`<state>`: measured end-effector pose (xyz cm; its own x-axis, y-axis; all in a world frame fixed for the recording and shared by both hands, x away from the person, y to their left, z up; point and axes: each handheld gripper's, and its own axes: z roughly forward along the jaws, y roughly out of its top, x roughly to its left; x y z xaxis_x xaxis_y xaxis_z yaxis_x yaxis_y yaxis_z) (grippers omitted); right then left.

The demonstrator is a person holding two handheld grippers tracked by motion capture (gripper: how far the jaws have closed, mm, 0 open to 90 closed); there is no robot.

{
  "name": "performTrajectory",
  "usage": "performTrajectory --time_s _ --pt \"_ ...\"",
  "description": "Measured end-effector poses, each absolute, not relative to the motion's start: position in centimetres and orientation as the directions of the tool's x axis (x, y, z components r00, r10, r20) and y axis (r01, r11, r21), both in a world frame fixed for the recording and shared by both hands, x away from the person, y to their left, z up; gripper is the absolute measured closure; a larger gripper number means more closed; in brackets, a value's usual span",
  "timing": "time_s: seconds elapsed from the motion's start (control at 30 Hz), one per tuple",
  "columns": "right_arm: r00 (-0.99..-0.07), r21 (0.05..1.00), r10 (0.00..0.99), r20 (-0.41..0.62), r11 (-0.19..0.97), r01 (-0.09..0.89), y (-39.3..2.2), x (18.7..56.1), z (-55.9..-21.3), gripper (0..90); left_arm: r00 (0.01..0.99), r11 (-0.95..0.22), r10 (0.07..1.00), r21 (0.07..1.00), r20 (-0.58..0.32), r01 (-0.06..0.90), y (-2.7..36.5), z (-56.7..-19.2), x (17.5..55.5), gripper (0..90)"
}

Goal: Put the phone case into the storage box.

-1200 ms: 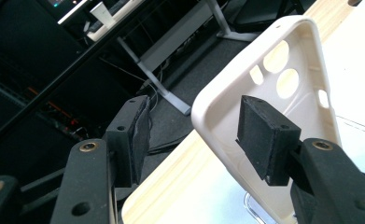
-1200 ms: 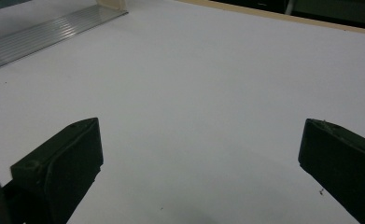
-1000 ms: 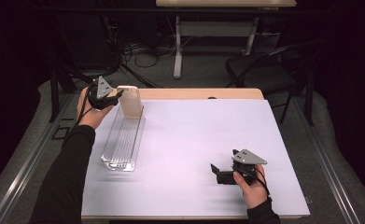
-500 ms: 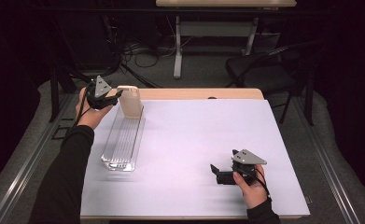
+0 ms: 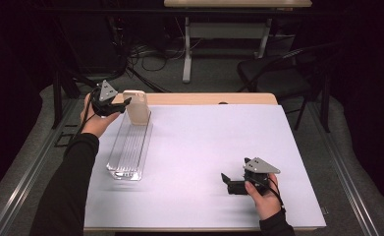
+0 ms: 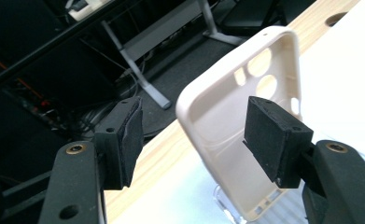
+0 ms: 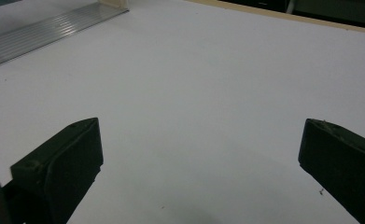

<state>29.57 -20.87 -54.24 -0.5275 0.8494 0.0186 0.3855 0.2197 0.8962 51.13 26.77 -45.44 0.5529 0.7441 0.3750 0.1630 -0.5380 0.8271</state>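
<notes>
A: Where are we w/ the phone case [image 5: 137, 106]?

B: It's standing upright at the far end of the clear ribbed rack [image 5: 129, 148], far-left part of the counter [image 5: 204, 142]. Looks slotted into the rack, though we can't tell how firmly it sits.

A: And our left gripper [image 5: 112, 102]?

B: Just beside the case. In the left gripper view its fingers [image 6: 270, 135] are spread apart w/ a clear gap btwn them; the case [image 6: 227, 121] sits beyond and partly behind one pad, open side facing us. We're not clamping anything there, as far as we can judge.

A: Right gripper [image 5: 234, 183]?

B: Well apart from the rack, low over the near-right of the counter. Fingers [image 7: 63, 158] wide open, nothing btwn them but bare white surface; the rack's ribbed edge [image 7: 45, 32] shows at the top left corner of that view.

A: So how far along?

B: We'd say the case is placed, or about to be picked, can't tell which. The rest of the rack's slots are empty, and we see no other cases on the counter.
</notes>
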Motion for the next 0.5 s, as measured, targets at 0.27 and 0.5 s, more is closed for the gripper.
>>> performTrajectory --time_s 0.27,0.5 --pt "-0.530 0.897 0.848 0.020 0.219 0.384 -20.83 29.52 -54.23 0.0 0.568 -0.496 0.759 0.847 0.318 0.190 26.97 -45.13 50.95 36.7" --pt "-0.534 0.894 0.846 0.015 0.227 0.385 -20.81 29.54 -54.25 0.0 0.566 -0.439 0.789 0.864 0.240 0.247 27.03 -44.74 50.65 32.7"
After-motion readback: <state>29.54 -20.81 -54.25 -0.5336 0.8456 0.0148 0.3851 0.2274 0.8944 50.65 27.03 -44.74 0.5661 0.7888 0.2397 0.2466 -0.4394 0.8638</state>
